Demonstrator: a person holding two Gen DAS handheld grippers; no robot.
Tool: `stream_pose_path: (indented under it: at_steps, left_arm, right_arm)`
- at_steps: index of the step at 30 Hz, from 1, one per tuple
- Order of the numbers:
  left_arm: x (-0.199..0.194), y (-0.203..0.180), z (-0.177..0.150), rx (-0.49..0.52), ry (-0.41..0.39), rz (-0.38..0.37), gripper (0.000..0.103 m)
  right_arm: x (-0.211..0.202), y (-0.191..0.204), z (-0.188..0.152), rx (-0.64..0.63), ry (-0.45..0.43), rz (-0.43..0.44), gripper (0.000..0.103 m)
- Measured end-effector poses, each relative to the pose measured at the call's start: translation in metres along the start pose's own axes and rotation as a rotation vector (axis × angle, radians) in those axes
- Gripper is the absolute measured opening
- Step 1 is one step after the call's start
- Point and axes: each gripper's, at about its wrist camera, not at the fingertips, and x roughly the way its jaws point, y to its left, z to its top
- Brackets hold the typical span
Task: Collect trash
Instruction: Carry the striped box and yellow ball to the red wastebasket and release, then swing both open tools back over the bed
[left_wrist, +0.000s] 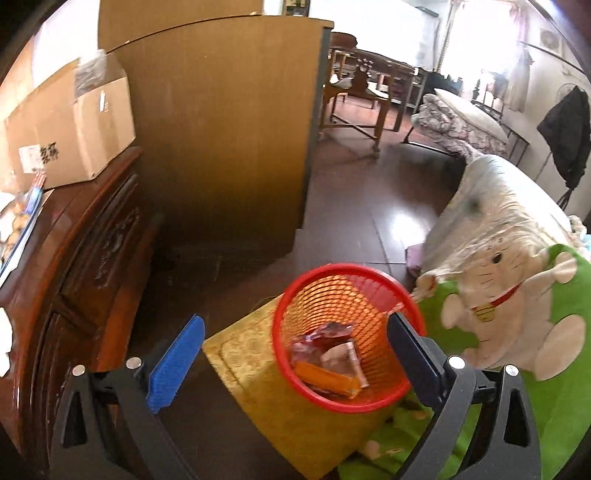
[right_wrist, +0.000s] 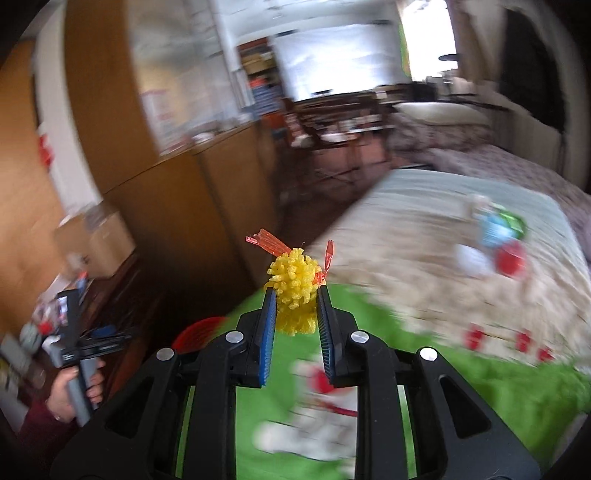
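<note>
Between my right gripper's (right_wrist: 295, 295) blue pads (right_wrist: 268, 332) sits a yellow fuzzy ball with red cellophane ends (right_wrist: 295, 280), clamped at the fingertips and held up in the air. Below and beyond it I see a green blanket (right_wrist: 461, 398) with a white cat print, then a pale bedspread (right_wrist: 424, 236), all badly blurred. Off to its left, low in the frame, my left hand (right_wrist: 74, 391) holds the other tool's handle, with a sliver of red basket rim just right of it. My left gripper (left_wrist: 291, 332) is spread wide with nothing in it, the blue finger (left_wrist: 177, 365) on one side and the dark finger (left_wrist: 413, 354) overlapping the near rim of a red mesh wastebasket (left_wrist: 347, 295). That basket stands ahead on a gold patterned cushion (left_wrist: 251, 365) and holds crumpled wrappers (left_wrist: 328, 350) and an orange packet (left_wrist: 325, 376). Right of it lies a lucky-cat plush (left_wrist: 509, 295) on the green blanket. Left is a carved dark cabinet (left_wrist: 92, 266) carrying a cardboard box (left_wrist: 70, 133); farther ahead stands a tall wooden panel (left_wrist: 229, 129).
</note>
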Motion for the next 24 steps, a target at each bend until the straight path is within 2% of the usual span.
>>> stream_pose_path:
  at_steps: [5,10,12,13,14,16,18,21,24]
  left_arm:
    - [0.010,0.026,-0.009,-0.043,0.017,0.031,0.097]
    - [0.020,0.049,-0.017,-0.082,0.036,0.077,0.097]
    - [0.024,0.059,-0.020,-0.103,0.054,0.082,0.097]
    - [0.025,0.062,-0.021,-0.108,0.058,0.084,0.097]
    - [0.026,0.065,-0.022,-0.111,0.060,0.087,0.097]
    - [0.026,0.068,-0.024,-0.107,0.057,0.096,0.097]
    - [0.025,0.069,-0.024,-0.093,0.051,0.114,0.097]
    - [0.023,0.064,-0.024,-0.073,0.043,0.123,0.097]
    - [0.018,0.055,-0.022,-0.052,0.036,0.109,0.097]
  right_arm:
    - [0.056,0.062,0.004,-0.080,0.126,0.126,0.024]
    - [0.113,0.115,0.008,-0.159,0.251,0.206,0.027]
    - [0.136,0.135,0.007,-0.198,0.281,0.207,0.048]
    - [0.146,0.142,0.004,-0.221,0.287,0.201,0.069]
    - [0.152,0.145,0.000,-0.239,0.283,0.192,0.082]
    - [0.160,0.147,-0.012,-0.280,0.297,0.145,0.082]
    - [0.158,0.144,-0.015,-0.261,0.314,0.176,0.082]
    - [0.141,0.132,-0.012,-0.230,0.241,0.177,0.086]
    - [0.132,0.113,-0.011,-0.146,0.214,0.190,0.087]
